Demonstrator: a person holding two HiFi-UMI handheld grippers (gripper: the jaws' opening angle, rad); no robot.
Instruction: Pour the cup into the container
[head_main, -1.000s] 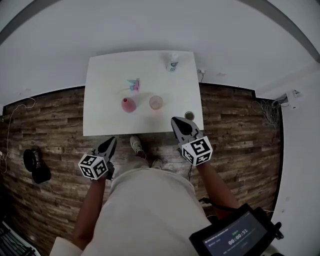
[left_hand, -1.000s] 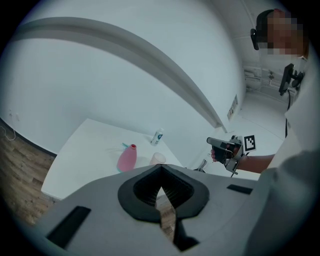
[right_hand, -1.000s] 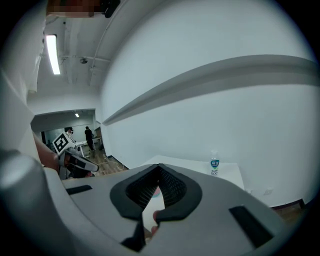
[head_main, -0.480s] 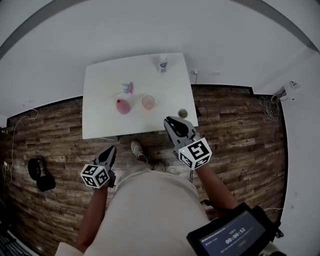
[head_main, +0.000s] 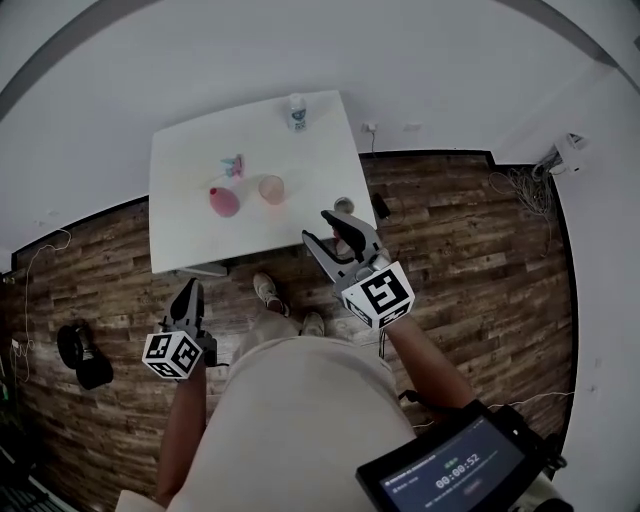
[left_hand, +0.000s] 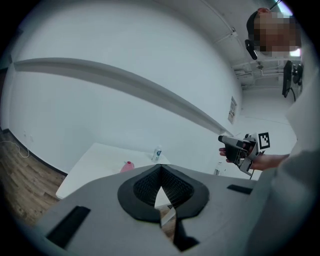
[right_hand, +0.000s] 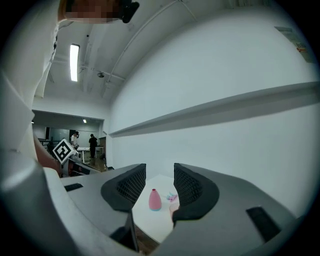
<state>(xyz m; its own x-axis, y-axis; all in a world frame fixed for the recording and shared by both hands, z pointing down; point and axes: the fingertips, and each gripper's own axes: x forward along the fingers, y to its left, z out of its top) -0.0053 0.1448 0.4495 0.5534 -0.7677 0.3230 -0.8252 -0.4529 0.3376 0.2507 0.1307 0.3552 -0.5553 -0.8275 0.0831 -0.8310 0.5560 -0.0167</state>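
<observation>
Short of the white table (head_main: 190, 235), your left gripper (head_main: 187, 292) is pressed together; your right gripper (head_main: 325, 230) has just been opening, empty.

In your right gripper view, 1 jaw hides half the cup (right_hand: 173, 209). The far pink-blue thing (head_main: 235, 165) and the near-right dark round thing (head_main: 343, 205) are too small to identify.

Pale pink, translucent cup (head_main: 271, 188): upright, mouth open to the top, near the middle of the white table (head_main: 190, 245), well in from every edge. Contents too small to make out. Solid pink container (head_main: 224, 200): round body narrowing to a slim neck, upright too, on the same table near its middle, just beside the cup on the left in the head view. Close together but apart, not touching.
</observation>
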